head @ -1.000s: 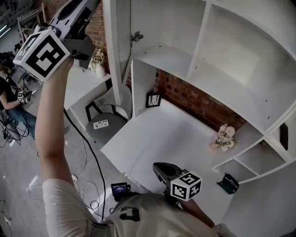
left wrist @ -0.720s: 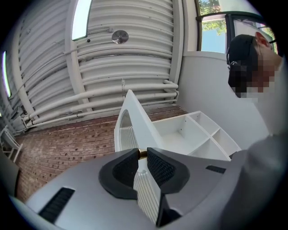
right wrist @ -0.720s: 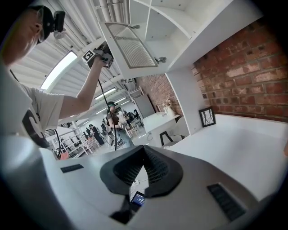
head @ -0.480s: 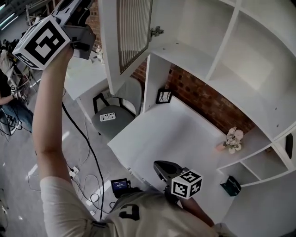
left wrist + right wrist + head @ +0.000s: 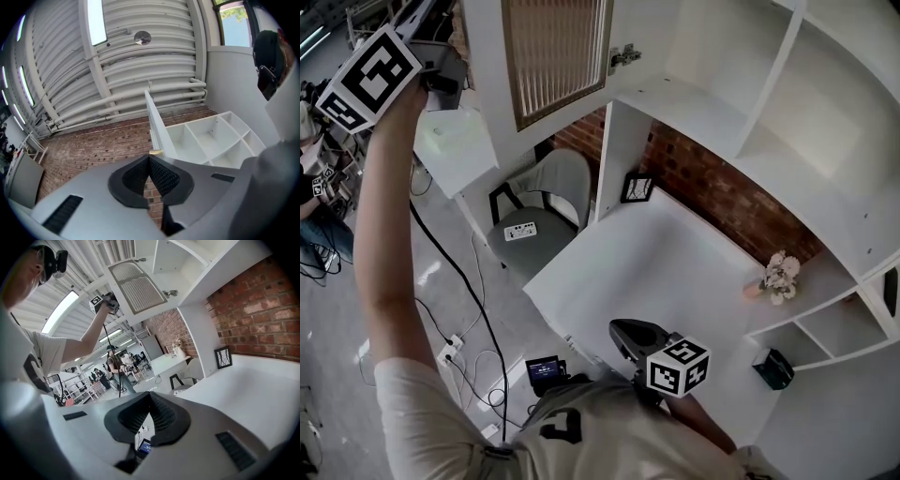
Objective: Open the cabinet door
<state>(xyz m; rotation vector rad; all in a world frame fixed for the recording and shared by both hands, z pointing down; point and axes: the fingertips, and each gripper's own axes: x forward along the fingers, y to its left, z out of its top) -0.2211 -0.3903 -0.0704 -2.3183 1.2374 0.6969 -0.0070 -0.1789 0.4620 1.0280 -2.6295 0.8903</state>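
Up at the top left of the head view, the cabinet door has swung out further than it stood a second ago; its slatted panel now faces us almost square, and the hinge and the bare shelf behind it are plainly shown; we judge the door as good as open, with little left to do but draw the hand away. Our left gripper has gone out leftward with the door's free edge; its jaws have just been closing and now press together with nothing between them, so the door is let go; in that gripper's own view the door stands edge-on just beyond the tips (whether a tip brushes its corner we cannot tell). Our right gripper hangs low over the desk, well apart from the door; its jaws are clenched too, and empty.
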